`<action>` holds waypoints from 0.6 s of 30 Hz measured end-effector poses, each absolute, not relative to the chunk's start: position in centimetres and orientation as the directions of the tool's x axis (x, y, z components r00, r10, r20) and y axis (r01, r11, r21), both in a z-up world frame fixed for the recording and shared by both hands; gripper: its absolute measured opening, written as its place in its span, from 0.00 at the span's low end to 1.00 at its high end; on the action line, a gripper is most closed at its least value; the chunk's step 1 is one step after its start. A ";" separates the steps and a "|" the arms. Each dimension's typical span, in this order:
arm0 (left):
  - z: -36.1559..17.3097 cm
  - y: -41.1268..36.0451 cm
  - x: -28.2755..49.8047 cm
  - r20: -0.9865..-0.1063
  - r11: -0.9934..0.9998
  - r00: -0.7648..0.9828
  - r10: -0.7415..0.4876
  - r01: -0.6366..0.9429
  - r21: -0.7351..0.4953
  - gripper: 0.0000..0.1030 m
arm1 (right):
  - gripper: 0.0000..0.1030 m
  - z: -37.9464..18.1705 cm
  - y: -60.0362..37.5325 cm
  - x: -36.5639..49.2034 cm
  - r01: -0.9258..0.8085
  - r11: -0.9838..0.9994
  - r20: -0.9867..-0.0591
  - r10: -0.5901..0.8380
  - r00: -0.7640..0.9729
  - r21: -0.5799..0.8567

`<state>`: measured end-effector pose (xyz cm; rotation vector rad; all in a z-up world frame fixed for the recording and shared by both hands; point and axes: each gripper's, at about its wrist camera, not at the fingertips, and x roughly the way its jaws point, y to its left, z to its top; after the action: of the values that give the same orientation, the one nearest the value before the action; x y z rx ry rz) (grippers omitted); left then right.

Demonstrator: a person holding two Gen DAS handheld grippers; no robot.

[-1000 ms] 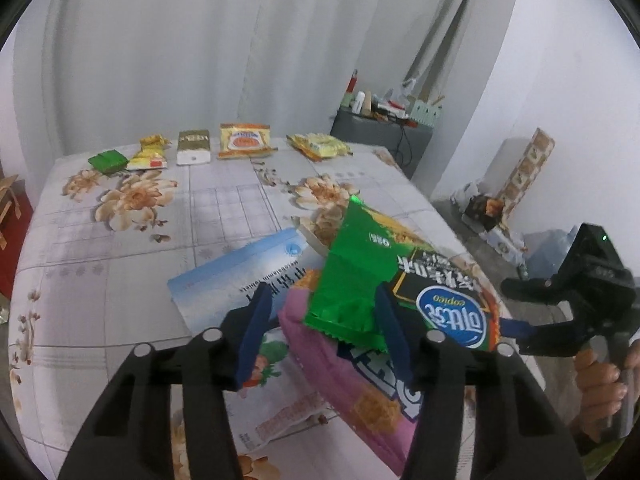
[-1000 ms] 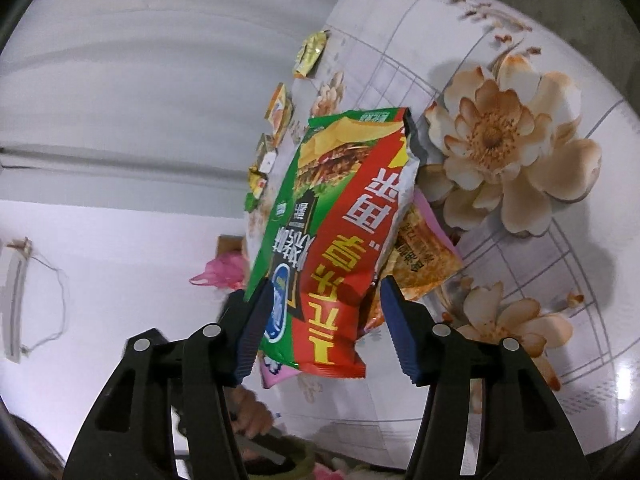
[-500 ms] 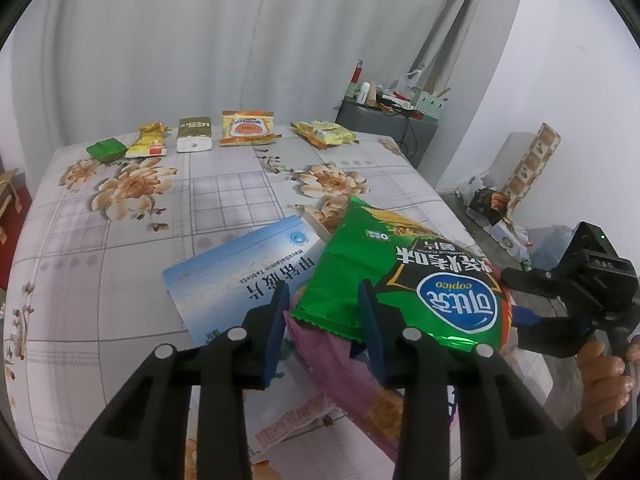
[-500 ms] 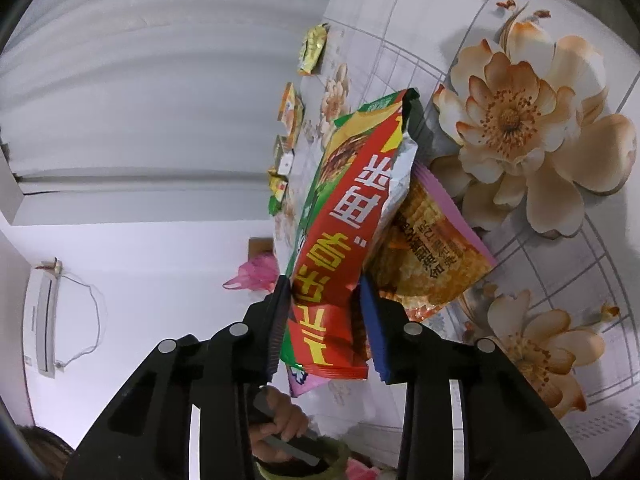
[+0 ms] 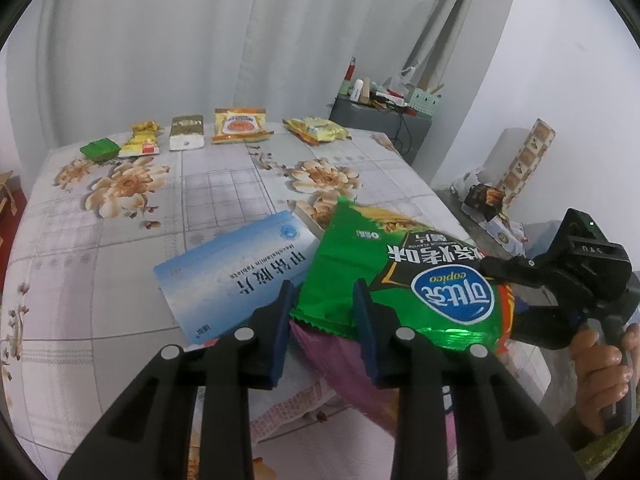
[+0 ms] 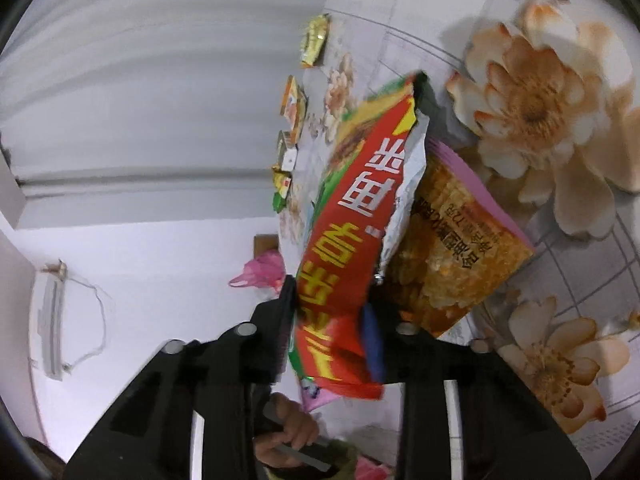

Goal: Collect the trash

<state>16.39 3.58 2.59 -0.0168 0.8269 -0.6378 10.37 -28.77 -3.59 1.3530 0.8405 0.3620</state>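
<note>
A crinkled green foil chip bag (image 5: 404, 276) with a blue oval logo and a red back panel is held up over the near edge of the counter (image 5: 224, 188), which is covered in a grey checked cloth printed with peach flowers. The bag is caught at both ends. At its serrated lower edge, the left gripper (image 5: 322, 320) is seen with its blue-padded jaws closing — the foil sits between them and appears pinched. At the opposite end, the right gripper (image 5: 508, 296) is seen from the side, held by a hand (image 5: 600, 360); in its own view (image 6: 330, 320) the jaws are closing on the red panel of the bag, which is clamped between the pads.

Directly beneath the green bag lies a flat pink-edged snack packet (image 6: 452, 248) printed with orange crisps, and beside it on the cloth a light-blue cardboard medicine box (image 5: 236, 276) is lying flat.

Along the far edge of the counter a row of small items is laid out, well apart from the grippers — a green square packet (image 5: 99, 149), a yellow crumpled wrapper (image 5: 142, 142), a white-and-olive pack (image 5: 187, 132), an orange-and-yellow sachet (image 5: 240, 125) and a yellow snack bag (image 5: 316, 130).
</note>
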 end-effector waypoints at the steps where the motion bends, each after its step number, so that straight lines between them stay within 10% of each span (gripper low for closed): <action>1: 2.9 3.8 16.4 -0.669 0.810 0.505 -0.545 0.523 -0.266 0.28 | 0.22 -3.4 -28.9 10.2 0.221 0.217 -0.310 0.673 0.671 0.951; 12: 4.3 8.2 16.1 -0.599 0.741 0.445 -0.666 0.489 -0.460 0.28 | 0.20 -2.2 -32.8 5.4 0.085 0.150 -0.162 0.644 0.748 0.985; 18: 2.9 7.4 16.7 -0.670 0.762 0.389 -0.632 0.468 -0.447 0.38 | 0.20 -4.0 -32.2 4.0 0.164 0.265 -0.305 0.679 0.668 0.950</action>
<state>16.71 7.35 2.87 -0.1971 0.9374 -0.7054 4.03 -32.18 -4.00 1.2843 0.8096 0.4041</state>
